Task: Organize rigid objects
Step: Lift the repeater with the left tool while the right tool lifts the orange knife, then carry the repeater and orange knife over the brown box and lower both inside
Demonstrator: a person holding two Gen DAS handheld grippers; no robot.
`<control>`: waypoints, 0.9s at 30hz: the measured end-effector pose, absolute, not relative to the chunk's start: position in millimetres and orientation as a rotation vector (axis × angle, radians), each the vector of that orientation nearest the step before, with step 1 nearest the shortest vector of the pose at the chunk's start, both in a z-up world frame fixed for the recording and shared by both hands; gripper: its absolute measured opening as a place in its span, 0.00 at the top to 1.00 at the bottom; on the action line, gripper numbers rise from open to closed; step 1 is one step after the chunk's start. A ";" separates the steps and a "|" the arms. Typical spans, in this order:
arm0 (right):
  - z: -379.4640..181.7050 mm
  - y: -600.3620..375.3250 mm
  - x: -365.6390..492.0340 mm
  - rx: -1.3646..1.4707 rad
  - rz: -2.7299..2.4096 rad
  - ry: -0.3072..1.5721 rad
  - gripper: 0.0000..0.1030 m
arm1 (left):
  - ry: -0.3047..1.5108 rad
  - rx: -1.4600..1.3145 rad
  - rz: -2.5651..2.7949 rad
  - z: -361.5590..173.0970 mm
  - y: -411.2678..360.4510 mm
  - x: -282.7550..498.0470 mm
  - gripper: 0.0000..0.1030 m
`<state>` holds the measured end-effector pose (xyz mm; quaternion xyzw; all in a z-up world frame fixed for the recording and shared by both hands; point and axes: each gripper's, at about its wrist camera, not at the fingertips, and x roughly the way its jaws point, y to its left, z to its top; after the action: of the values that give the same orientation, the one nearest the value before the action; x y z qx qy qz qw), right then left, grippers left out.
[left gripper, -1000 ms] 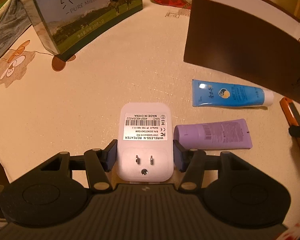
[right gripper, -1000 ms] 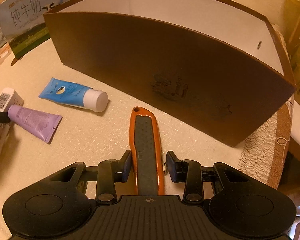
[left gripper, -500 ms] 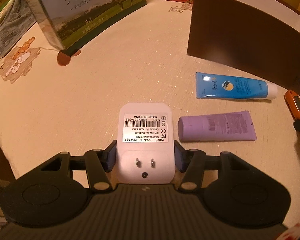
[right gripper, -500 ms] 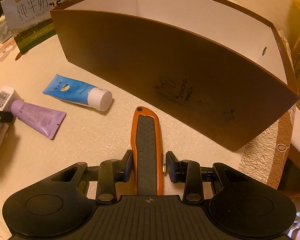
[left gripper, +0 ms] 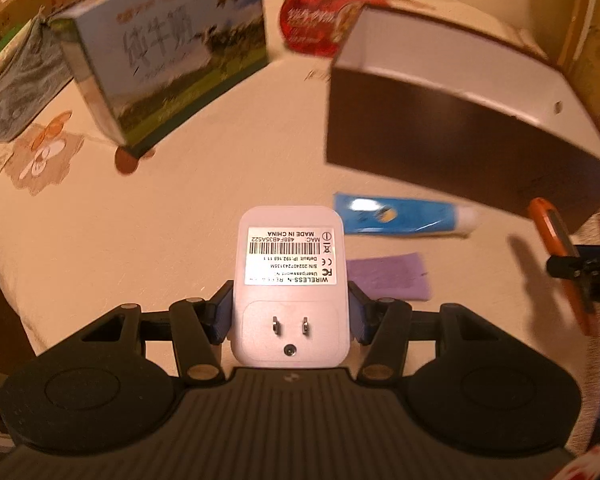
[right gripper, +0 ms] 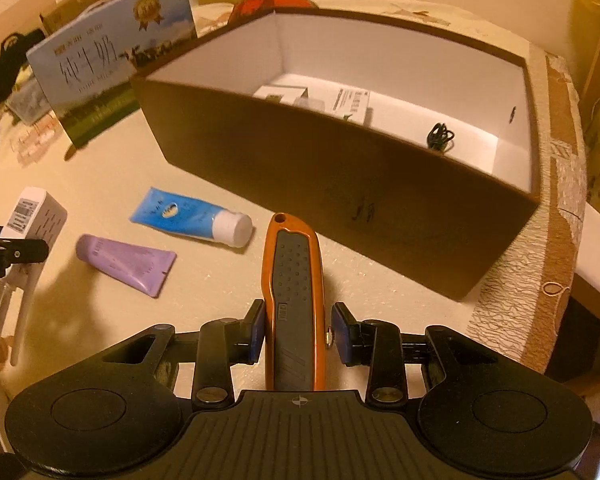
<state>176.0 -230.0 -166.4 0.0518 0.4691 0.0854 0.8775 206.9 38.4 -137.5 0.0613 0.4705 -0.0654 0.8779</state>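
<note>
My left gripper [left gripper: 289, 320] is shut on a white wireless repeater plug [left gripper: 290, 276] and holds it above the table; it also shows in the right wrist view [right gripper: 32, 216]. My right gripper [right gripper: 298, 334] is shut on an orange and grey utility knife [right gripper: 294, 292], lifted off the table in front of the brown box [right gripper: 340, 168]; the knife also shows in the left wrist view [left gripper: 556, 248]. The box [left gripper: 460, 148] is open-topped with white inside. A blue tube [right gripper: 188, 218] and a purple tube [right gripper: 128, 264] lie on the table between the grippers.
A milk carton box [left gripper: 168, 68] stands at the back left, a red packet [left gripper: 320, 20] behind it. Inside the brown box lie small cartons [right gripper: 312, 98] and a black cable [right gripper: 440, 136]. The table edge with a patterned cloth [right gripper: 532, 272] is at the right.
Both grippers have risen with their objects: the repeater and knife are lifted off the table, and the right view now looks down into the box.
</note>
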 end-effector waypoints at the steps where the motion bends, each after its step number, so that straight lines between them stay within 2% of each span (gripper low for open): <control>1: -162.5 -231.8 174.6 0.111 0.179 0.974 0.69 | 0.972 0.128 -0.146 -132.7 34.3 205.6 0.50; 14: -106.8 -263.6 175.8 0.175 0.159 0.896 0.69 | 0.871 0.164 -0.276 -71.3 -29.7 224.8 0.50; 27: -62.2 -302.0 238.4 0.280 0.109 0.830 0.69 | 0.804 0.208 -0.419 -26.9 -117.6 299.5 0.50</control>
<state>238.4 -302.0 -62.2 0.1357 0.4017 0.0529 0.9041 299.5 -117.6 -26.9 0.1002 0.3878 -0.2018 0.8938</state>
